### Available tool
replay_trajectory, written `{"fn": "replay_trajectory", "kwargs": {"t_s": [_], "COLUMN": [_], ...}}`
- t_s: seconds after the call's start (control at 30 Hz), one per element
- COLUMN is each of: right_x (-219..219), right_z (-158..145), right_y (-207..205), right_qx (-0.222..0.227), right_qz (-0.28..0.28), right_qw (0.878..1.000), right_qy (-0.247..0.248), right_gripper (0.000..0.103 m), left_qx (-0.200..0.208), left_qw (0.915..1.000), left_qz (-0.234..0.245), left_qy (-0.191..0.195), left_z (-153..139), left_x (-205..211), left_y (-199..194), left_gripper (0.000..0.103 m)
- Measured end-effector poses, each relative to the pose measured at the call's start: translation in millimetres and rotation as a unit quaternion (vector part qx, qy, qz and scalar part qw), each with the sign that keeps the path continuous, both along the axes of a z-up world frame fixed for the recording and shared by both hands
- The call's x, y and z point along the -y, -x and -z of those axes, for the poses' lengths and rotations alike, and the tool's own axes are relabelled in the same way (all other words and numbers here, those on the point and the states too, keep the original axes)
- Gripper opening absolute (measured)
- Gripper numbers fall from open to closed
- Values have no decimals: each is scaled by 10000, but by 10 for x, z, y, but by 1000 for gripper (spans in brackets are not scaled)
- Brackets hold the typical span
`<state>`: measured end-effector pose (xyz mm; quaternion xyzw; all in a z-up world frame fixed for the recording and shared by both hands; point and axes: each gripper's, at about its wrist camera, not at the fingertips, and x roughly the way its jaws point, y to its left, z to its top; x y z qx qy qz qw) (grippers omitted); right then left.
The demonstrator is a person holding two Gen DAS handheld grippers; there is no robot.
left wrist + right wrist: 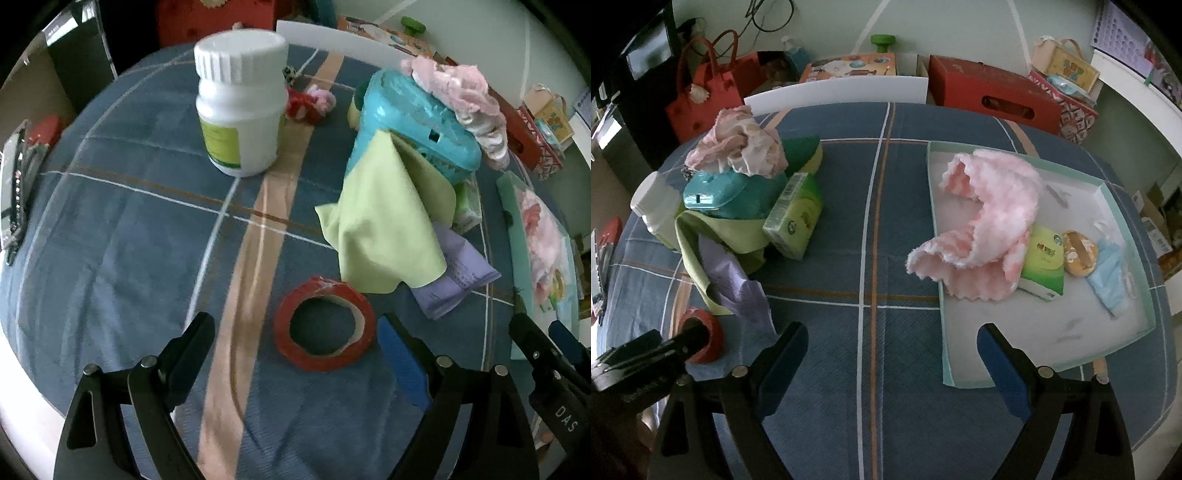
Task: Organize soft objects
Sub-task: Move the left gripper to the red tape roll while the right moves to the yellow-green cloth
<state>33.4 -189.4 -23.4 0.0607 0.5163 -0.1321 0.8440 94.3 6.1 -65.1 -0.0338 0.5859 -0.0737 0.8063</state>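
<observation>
Several soft things already in the tray (1128, 347), green cloth (384, 236) and purple pack (458, 277) left on the surface (849, 229), both claws apart, empty.

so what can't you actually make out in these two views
- Left wrist: the bottle label is blurred, text unreadable.
- Left wrist: the tray is cut by the frame edge and squashed, contents unclear.
- Left wrist: the tissue pack is mostly hidden behind the green cloth.
- Right wrist: the tape is partly covered by the left gripper.
- Right wrist: what lies under the pink towel is hidden.
</observation>
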Motion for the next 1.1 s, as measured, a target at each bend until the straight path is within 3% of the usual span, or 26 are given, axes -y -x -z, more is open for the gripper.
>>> {"fn": "replay_trajectory", "kwargs": {"t_s": [0.17, 0.4, 0.57, 0.83, 1.1], "right_x": [-13, -65, -74, -47, -216], "right_z": [38, 78, 101, 89, -53], "right_y": [-29, -71, -87, -127, -217], "right_qx": [-29, -84, -123, -79, 426], "right_qz": [-11, -31, -27, -19, -501], "right_qw": [10000, 9999, 9999, 9999, 9978], "right_qy": [16, 46, 82, 91, -55], "right_gripper": [95, 95, 95, 95, 95], "left_qx": [-98, -113, -50, -22, 212], "left_qw": [9999, 9997, 9996, 9994, 9991], "left_qz": [79, 196, 281, 262, -25], "left_qy": [111, 15, 62, 223, 369], "left_z": [77, 115, 82, -32, -139], "left_x": [63, 217, 303, 195, -109], "left_y": [-25, -68, -93, -53, -131], "left_gripper": [80, 77, 60, 60, 59]}}
